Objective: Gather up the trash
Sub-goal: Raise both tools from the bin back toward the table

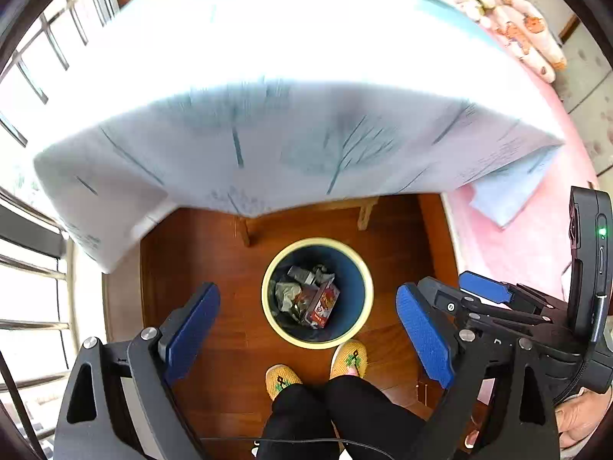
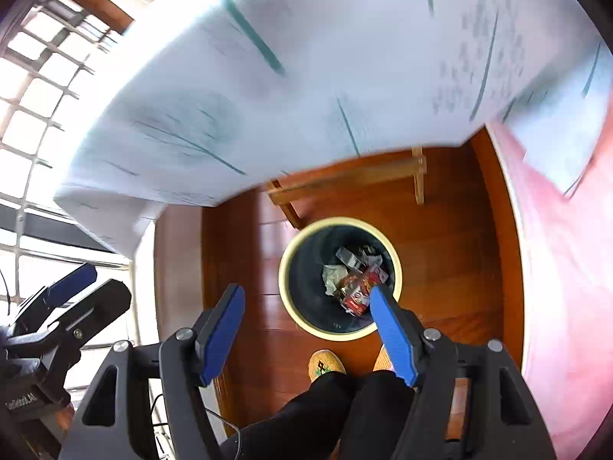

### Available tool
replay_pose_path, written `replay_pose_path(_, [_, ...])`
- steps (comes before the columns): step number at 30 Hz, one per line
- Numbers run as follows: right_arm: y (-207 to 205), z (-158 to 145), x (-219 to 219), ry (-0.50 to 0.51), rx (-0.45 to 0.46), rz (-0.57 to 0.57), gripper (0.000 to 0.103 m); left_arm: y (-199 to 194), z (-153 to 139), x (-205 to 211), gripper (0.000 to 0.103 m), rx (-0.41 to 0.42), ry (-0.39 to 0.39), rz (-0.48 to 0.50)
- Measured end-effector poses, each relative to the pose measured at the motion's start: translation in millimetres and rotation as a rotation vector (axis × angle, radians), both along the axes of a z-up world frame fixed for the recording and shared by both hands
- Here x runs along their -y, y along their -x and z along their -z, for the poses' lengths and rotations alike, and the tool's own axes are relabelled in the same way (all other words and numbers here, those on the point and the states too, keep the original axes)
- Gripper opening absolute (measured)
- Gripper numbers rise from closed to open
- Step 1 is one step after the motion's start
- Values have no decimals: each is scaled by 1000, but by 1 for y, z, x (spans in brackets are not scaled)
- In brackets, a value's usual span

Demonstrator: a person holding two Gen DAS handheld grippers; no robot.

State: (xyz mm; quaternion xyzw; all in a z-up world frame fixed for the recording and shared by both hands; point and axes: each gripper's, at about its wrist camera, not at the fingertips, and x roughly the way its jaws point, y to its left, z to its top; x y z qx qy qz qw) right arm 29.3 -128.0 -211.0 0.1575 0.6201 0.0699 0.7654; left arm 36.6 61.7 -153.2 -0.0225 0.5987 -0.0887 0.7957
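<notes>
A round bin (image 1: 317,242) with a cream rim and blue inside stands on the wooden floor, straight below me. Inside lie a red box (image 1: 323,303), crumpled paper (image 1: 287,295) and other scraps. My left gripper (image 1: 306,293) hangs high above the bin, open, with nothing between its blue pads. In the right wrist view the same bin (image 2: 285,268) holds the red box (image 2: 358,293). My right gripper (image 2: 306,291) is also open and empty above it. Each gripper shows in the other's view, the right gripper (image 1: 456,283) at the right edge and the left gripper (image 2: 95,283) at the left.
A table under a white cloth with blue tree prints (image 1: 268,115) overhangs the floor just beyond the bin, with wooden legs (image 1: 364,211) beneath. A pink cover (image 1: 517,237) lies to the right. Window rails (image 1: 34,268) run along the left. A person's black-trousered legs and yellow slippers (image 1: 281,379) stand before the bin.
</notes>
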Motion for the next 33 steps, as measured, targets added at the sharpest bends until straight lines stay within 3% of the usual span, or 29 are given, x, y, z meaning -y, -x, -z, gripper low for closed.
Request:
replay_pose_path(8, [10, -86, -3, -2, 92, -9, 68, 9, -87, -13, 92, 93, 43, 45])
replay_pose_path(19, [-1, -179, 8, 83, 315, 69, 68, -11, -172, -20, 92, 284, 72, 76])
replay_pose_path(28, [-25, -223, 18, 146, 397, 99, 68, -44, -215, -5, 92, 406, 98, 114])
replay_pose_path(33, [-53, -228, 34, 153, 406, 117, 68, -75, -222, 15, 92, 408, 88, 147])
